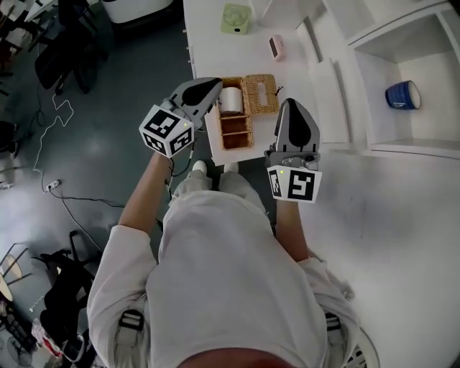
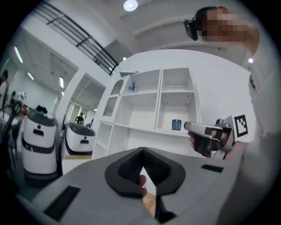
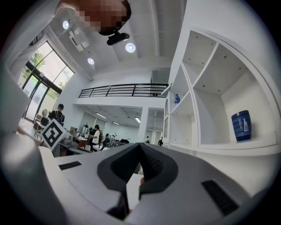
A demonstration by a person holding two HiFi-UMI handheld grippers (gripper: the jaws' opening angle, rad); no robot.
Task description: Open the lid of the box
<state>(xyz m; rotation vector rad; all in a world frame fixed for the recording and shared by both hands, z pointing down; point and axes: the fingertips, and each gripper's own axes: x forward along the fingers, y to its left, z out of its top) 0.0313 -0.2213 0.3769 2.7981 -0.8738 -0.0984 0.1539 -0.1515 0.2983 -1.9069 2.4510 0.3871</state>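
Observation:
A wicker box [image 1: 239,111] with several compartments stands at the near edge of the white table [image 1: 215,43]. Its woven lid [image 1: 261,93] lies flat over the right part, and a white paper roll [image 1: 231,99] sits in the compartment to the left of it. My left gripper [image 1: 213,88] hovers over the box's left edge, its jaws closed to a point with nothing in them. My right gripper [image 1: 292,104] hangs just right of the box, shut and empty too. Neither gripper view shows the box: the left gripper [image 2: 142,150] and the right gripper [image 3: 140,145] both face the room.
A white shelf unit at the right holds a blue cup [image 1: 402,95]. A green device [image 1: 236,18] and a pink object [image 1: 277,47] lie farther back on the table. Cables [image 1: 57,187] run over the dark floor at the left. White robots [image 2: 39,140] stand in the background.

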